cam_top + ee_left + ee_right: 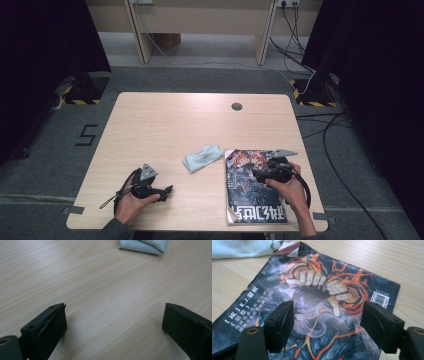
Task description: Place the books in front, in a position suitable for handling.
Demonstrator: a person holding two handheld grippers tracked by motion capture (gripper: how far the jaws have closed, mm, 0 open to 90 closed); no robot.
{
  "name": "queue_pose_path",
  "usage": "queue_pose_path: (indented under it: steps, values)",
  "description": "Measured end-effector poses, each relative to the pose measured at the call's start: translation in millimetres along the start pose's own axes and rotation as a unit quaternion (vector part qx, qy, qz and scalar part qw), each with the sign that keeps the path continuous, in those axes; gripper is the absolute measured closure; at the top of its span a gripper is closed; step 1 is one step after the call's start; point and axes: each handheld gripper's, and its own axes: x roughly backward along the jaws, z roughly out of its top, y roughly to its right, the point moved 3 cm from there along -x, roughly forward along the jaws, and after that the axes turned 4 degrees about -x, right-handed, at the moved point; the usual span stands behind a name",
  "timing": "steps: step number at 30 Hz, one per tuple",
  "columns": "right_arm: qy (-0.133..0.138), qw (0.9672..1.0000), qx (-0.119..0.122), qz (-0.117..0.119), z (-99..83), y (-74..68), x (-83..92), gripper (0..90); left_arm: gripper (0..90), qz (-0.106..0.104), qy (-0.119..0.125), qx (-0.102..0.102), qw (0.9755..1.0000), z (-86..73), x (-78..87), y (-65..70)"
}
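Book (255,187) lying flat on counter (165,125), right gripper (327,322) hovering directly over its cover, released, left gripper (113,322) resting well apart, released, cloth (202,157) lying between them

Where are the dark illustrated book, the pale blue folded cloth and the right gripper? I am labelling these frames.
dark illustrated book (250,192): high view, middle of its cover.
pale blue folded cloth (202,157): high view, centre of the fold.
right gripper (327,322): right gripper view, midway between its open jaws.
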Motion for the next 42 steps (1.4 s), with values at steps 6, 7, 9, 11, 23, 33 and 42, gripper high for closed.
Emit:
queue_pose_path:
  steps: [6,7,9,11,23,33,42]
  values:
    - [-0.002,1.0000,0.003,0.000,3.3,-3.0,-0.7,27.8,4.7,-0.001,-0.002,-0.001,1.0000,0.3,0.3,0.1]
    - [-0.003,1.0000,0.003,-0.001,4.1,-4.1,-0.7,27.8,4.5,-0.002,-0.003,-0.003,1.0000,0.2,0.3,0.2]
    - [0.001,1.0000,0.008,0.002,7.2,-7.5,-0.9,27.9,4.5,-0.005,-0.005,-0.004,1.0000,0.3,0.6,0.3]
    - [0.001,1.0000,0.008,0.001,8.4,-8.7,-1.1,28.0,4.5,-0.006,-0.005,-0.005,1.0000,0.4,0.6,0.1]
    - [0.023,0.9973,0.069,0.010,51.3,-41.4,-16.6,28.1,2.1,-0.005,-0.004,-0.006,1.0000,0.7,-1.2,-1.1]
    - [0.005,0.9954,0.091,0.029,83.9,-64.5,-58.9,27.3,1.9,-0.007,-0.003,-0.008,0.9999,0.5,-1.4,-1.3]
    - [-0.021,0.9948,0.096,0.027,91.0,-74.3,-88.7,27.3,1.9,-0.007,-0.003,-0.008,0.9999,0.5,-1.4,-1.3]
